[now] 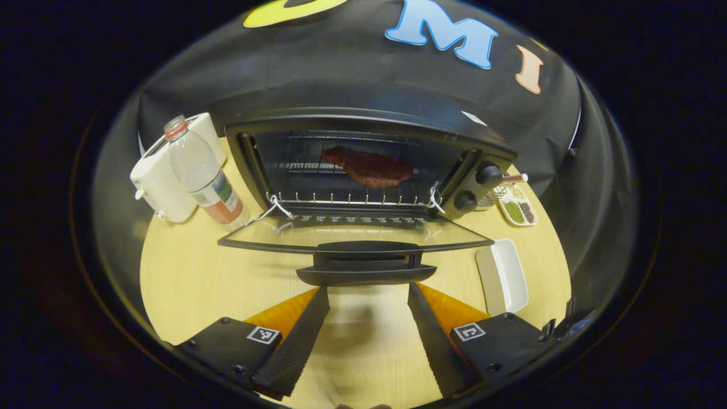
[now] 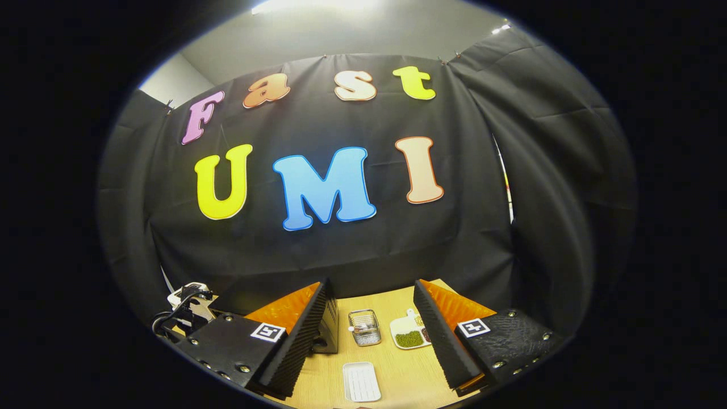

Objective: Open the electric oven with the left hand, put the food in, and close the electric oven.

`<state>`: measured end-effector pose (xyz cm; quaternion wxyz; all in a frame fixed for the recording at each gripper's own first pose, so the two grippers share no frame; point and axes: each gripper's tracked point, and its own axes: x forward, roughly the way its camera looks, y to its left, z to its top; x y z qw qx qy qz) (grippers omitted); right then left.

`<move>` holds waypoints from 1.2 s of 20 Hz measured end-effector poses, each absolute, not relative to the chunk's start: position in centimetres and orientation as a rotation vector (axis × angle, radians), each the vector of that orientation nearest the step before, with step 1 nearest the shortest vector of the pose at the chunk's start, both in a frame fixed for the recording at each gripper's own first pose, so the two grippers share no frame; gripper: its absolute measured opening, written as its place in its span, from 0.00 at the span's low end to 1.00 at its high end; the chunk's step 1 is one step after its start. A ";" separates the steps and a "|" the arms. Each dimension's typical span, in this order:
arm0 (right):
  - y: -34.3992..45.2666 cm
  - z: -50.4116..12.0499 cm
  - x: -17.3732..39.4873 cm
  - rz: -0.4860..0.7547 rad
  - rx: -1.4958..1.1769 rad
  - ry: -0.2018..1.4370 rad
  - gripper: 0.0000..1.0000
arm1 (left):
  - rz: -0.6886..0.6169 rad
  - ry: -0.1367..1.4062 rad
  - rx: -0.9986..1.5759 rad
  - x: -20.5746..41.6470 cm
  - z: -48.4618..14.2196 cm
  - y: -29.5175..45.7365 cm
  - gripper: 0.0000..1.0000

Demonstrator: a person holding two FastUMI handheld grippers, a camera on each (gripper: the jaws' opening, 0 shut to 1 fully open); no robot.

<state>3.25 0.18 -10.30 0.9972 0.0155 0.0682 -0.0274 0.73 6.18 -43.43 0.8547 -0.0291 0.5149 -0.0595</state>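
**Oven open, meat on the rack, both grippers empty**

Black oven (image 1: 363, 165) sits at the back of the wooden table (image 1: 187, 272), its glass door (image 1: 352, 236) folded down flat toward the front. A dark red slab of meat (image 1: 369, 167) lies on the wire rack inside, toward the middle. The left gripper (image 1: 368, 295) sits just in front of the door handle (image 1: 366, 274), fingers spread, nothing between them. A white kettle (image 1: 159, 182) and a plastic bottle (image 1: 204, 179) stand left of the oven; a white tray (image 1: 502, 275) lies right of the door, a dish of beans (image 1: 518, 207) behind it.

The right gripper (image 2: 372, 315) is raised and faces the booth wall, fingers spread and empty, above the tray and a small wire basket (image 2: 364, 328).
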 end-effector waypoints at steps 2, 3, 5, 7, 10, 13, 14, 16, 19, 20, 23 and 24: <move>0.1 -10.2 3.1 -0.058 0.032 0.135 0.95 | -0.125 1.072 -0.064 0.9 -43.0 6.1 0.99; 0.1 -10.2 3.0 -0.057 0.033 0.135 0.95 | -0.124 1.067 -0.068 1.0 -42.8 6.1 0.95; -0.1 -10.1 3.0 -0.058 0.030 0.133 0.95 | -0.122 1.054 -0.072 1.3 -42.3 6.1 0.95; -0.1 -9.9 3.0 -0.058 0.028 0.131 0.95 | -0.121 1.038 -0.070 1.7 -41.8 6.0 0.95; 0.0 -9.6 3.1 -0.052 0.026 0.127 0.95 | -0.122 1.017 -0.066 2.4 -41.1 6.0 0.95; -0.1 -9.5 3.2 -0.047 0.019 0.124 0.95 | -0.113 0.993 -0.053 3.2 -40.3 6.3 0.95; -0.1 -9.5 3.2 -0.049 0.017 0.123 0.94 | -0.112 0.982 -0.052 3.5 -39.9 6.3 0.95; -0.2 -9.6 3.1 -0.048 0.017 0.124 0.95 | -0.114 0.962 -0.049 4.2 -39.7 6.2 0.99; -0.1 -9.4 3.2 -0.041 0.021 0.125 0.95 | -0.117 0.903 -0.044 4.8 -37.9 6.2 0.99; 0.1 -9.1 3.3 -0.036 0.021 0.121 0.95 | -0.125 0.862 -0.049 5.0 -36.6 5.9 0.97; 0.9 -8.1 3.7 -0.020 0.023 0.106 0.95 | -0.155 0.690 -0.040 6.0 -31.5 4.8 0.99; 1.3 -7.5 3.8 -0.016 0.025 0.101 0.95 | -0.161 0.624 -0.039 6.3 -29.3 4.5 0.98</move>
